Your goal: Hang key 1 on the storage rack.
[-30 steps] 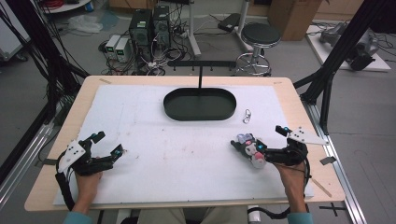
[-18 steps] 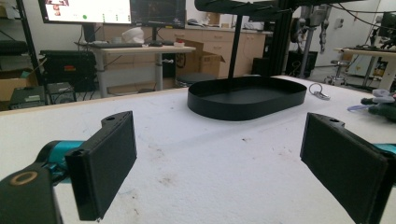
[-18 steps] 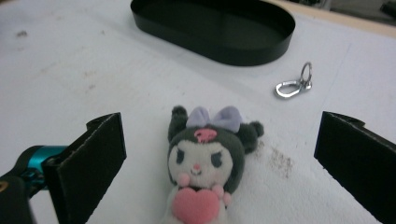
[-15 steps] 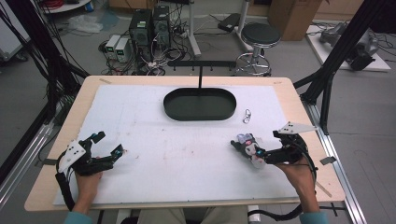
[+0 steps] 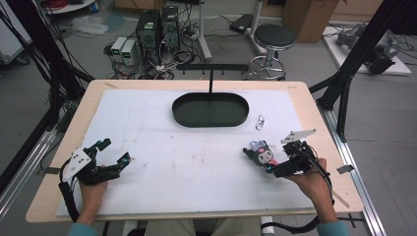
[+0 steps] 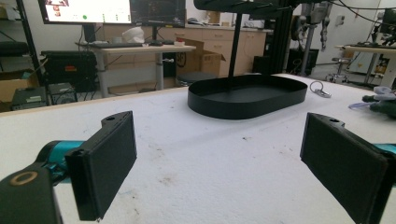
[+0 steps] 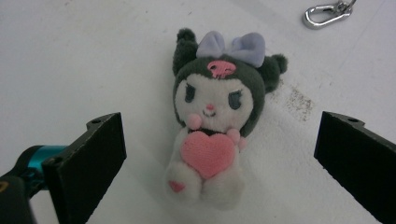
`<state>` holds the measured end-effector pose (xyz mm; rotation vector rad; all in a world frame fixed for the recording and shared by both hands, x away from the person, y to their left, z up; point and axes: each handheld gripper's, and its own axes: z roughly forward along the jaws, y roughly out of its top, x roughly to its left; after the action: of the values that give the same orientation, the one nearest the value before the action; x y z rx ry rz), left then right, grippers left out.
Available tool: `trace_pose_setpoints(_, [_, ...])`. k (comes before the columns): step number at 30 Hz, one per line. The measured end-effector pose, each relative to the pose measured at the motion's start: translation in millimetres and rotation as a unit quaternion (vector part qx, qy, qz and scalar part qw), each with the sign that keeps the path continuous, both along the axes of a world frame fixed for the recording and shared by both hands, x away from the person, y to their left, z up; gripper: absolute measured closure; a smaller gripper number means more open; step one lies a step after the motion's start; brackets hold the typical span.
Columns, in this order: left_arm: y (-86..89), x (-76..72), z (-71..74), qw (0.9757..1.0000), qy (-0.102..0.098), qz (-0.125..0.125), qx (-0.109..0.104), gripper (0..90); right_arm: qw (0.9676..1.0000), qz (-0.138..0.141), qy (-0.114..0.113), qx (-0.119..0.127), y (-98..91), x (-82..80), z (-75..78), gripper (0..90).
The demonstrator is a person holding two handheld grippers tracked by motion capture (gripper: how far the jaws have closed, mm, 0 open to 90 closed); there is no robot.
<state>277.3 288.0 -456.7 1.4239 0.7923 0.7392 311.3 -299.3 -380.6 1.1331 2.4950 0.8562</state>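
Observation:
A small plush doll [image 7: 212,121] with dark ears, a lilac bow and a pink heart lies face up on the white mat. In the high view the plush doll [image 5: 261,152] is at the right front. My right gripper [image 5: 257,160] stands open, one jaw on each side of the doll, apart from it. From its own camera the right gripper [image 7: 223,154] has the doll's lower body between its wide jaws. My left gripper [image 5: 116,150] is open at the left front with nothing between its fingers, and the left gripper [image 6: 219,158] faces bare mat.
A black oval tray [image 5: 183,116] with an upright post stands at the middle back; the tray [image 6: 243,109] looks hollow. A metal clip [image 5: 259,122] lies just right of it, beyond the doll; the clip [image 7: 327,13] is near. The table's edges are close to both hands.
My right hand has shifted a little, and its gripper has turned and come closer around the doll. The doll and the left gripper have stayed where they were.

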Motion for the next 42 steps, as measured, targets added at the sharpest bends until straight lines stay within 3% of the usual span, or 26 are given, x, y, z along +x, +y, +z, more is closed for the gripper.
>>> trace_pose_setpoints(3, [0.0,0.1,0.0,1.0000,0.000,0.000,0.000,11.0,1.0000,-0.002,0.007,-0.004,1.1,0.3,-2.1,1.3])
trace_pose_setpoints(5, [0.0,0.1,0.0,1.0000,0.000,0.000,0.002,11.0,0.9994,-0.008,0.018,-0.028,4.5,1.2,-5.8,1.3])
trace_pose_setpoints(7, [-0.4,-0.2,0.0,1.0000,-0.001,0.001,0.002,10.9,0.9991,-0.009,0.020,-0.036,5.9,1.3,-6.5,1.3])
trace_pose_setpoints(14, [-1.0,-0.3,0.0,1.0000,-0.002,0.002,0.004,10.9,0.9953,-0.006,0.065,-0.071,19.7,3.3,-18.2,5.2])
trace_pose_setpoints(21, [-1.1,-0.4,0.0,1.0000,-0.002,0.001,0.004,11.0,0.9917,-0.020,0.091,-0.089,24.6,7.2,-25.2,7.3])
trace_pose_setpoints(25, [-0.8,-0.3,-0.1,1.0000,-0.002,0.002,0.003,11.0,0.9917,-0.020,0.097,-0.082,23.6,8.2,-25.9,16.2])
trace_pose_setpoints(29, [-0.9,-0.2,-0.1,1.0000,-0.002,0.002,0.003,10.9,0.9908,-0.032,0.104,-0.081,20.7,9.8,-26.8,16.7])
trace_pose_setpoints(35, [-1.0,-0.2,-0.1,1.0000,-0.002,0.002,0.003,11.0,0.9901,-0.032,0.110,-0.081,17.4,10.4,-27.8,33.0])
trace_pose_setpoints(36, [-0.9,-0.2,0.0,1.0000,-0.001,0.002,0.004,11.0,0.9899,-0.022,0.114,-0.081,16.9,10.3,-27.2,46.8])
trace_pose_setpoints(42, [-1.3,-0.3,0.0,1.0000,-0.002,0.002,0.004,11.0,0.9896,-0.010,0.112,-0.090,16.4,11.7,-26.2,52.6])
